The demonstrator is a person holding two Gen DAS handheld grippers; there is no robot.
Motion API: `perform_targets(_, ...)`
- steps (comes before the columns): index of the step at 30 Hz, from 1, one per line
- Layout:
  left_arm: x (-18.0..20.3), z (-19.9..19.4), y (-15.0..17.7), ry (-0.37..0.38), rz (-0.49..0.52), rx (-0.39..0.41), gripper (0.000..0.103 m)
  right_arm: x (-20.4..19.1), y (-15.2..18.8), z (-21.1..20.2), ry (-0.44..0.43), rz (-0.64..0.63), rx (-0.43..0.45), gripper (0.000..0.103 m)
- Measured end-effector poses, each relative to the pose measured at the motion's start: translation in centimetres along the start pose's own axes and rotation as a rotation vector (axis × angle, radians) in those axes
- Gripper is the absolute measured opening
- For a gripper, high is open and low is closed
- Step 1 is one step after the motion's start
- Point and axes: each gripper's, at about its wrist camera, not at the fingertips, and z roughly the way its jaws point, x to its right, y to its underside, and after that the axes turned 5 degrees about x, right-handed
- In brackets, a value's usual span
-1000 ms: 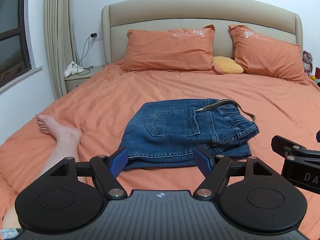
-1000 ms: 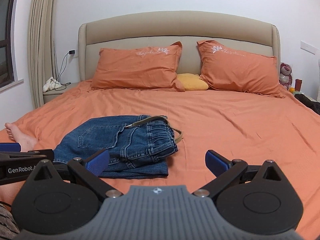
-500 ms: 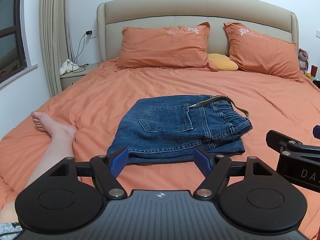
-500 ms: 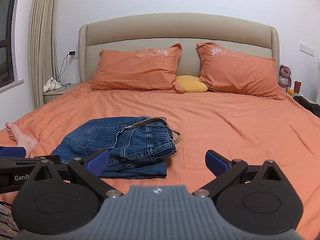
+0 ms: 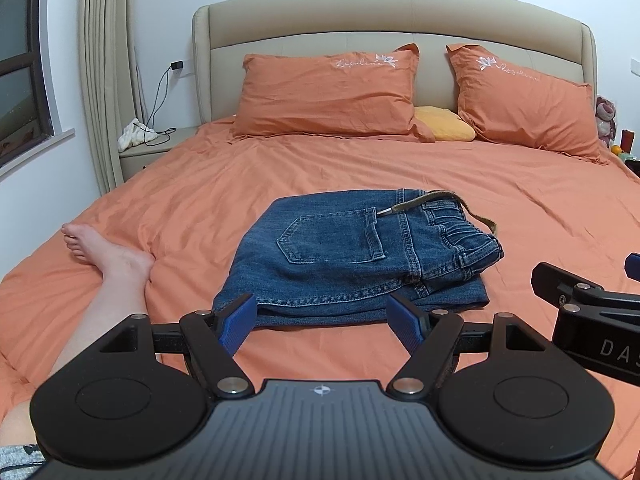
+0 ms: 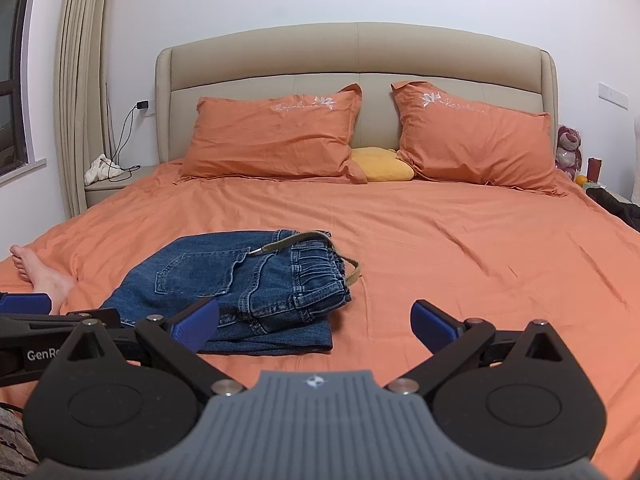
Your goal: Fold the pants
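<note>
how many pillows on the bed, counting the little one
3. Left orange pillow and right orange pillow lean on the headboard; small yellow pillow sits between them, partly hidden.

- Even, soft indoor light is filling both views; shadows are staying faint.
- Fisheye is bending the headboard and frame edges; corners are vignetting dark.

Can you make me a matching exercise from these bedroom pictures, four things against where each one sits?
Things:
1. jeans
2. yellow cushion
3. bare foot
4. belt

Places:
A. between the two orange pillows
B. at the waistband, trailing onto the sheet
C. left of the jeans
D. folded on the sheet, beyond the open left tongs

Pairs: 1-D, 2-A, 3-C, 4-B
</note>
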Motion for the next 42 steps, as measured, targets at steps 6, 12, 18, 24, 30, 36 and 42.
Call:
perform_targets(6,0.02,0.05,0.01,0.002,-0.001,-0.003,0.086,0.04,-0.05,0.03,0.000,0.000,0.001,0.098)
perform_targets(12,0.21,0.02,0.00,0.002,0.002,-0.004,0.086,0.06,-0.09,0.05,0.003,0.004,0.000,0.098)
perform_targets(18,0.26,-0.06,-0.06,0.003,0.003,0.001,0.086,0.00,-0.17,-0.09,0.005,0.003,0.006,0.098)
perform_targets(24,0.08,-0.12,-0.21,0.007,-0.001,0.005,0.086,-0.13,-0.19,-0.19,0.005,0.003,0.007,0.098)
perform_targets(30,-0.01,-0.33,-0.51,0.010,-0.003,0.008,0.086,-0.12,-0.38,-0.36,0.005,0.004,0.010,0.098)
perform_targets(36,0.05,-0.48,-0.56,0.012,0.003,0.006,0.086,-0.09,-0.57,-0.66,0.006,0.005,0.013,0.098)
perform_targets(42,0.27,-0.52,-0.65,0.018,0.005,0.007,0.086,-0.09,-0.55,-0.76,0.005,0.007,0.010,0.098)
